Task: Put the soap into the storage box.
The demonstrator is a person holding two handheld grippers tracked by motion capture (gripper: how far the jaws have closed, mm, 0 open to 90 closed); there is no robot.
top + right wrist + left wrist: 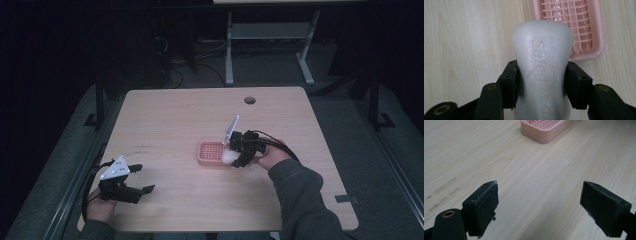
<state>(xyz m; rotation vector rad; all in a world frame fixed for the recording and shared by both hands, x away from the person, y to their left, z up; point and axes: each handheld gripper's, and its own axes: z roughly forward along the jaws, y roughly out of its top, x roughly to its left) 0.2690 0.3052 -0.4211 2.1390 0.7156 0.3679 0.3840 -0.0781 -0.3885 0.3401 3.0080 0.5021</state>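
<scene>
Soap bar (pixel 542 65): white, waisted, brand lettering pressed into its top face, a few pale flecks on the surface. My right gripper (pixel 541 83) pinches it at the narrow waist, one black jaw on each side. The bar's rounded far end juts past the jaws over the near rim of the pink slotted soap dish (pixel 584 30), which sits on the wooden table (pixel 175 115). Right forearm angles in from the lower right. Left gripper (pixel 137 178) rests low at the table's near left corner, jaws spread wide, nothing between them.
</scene>
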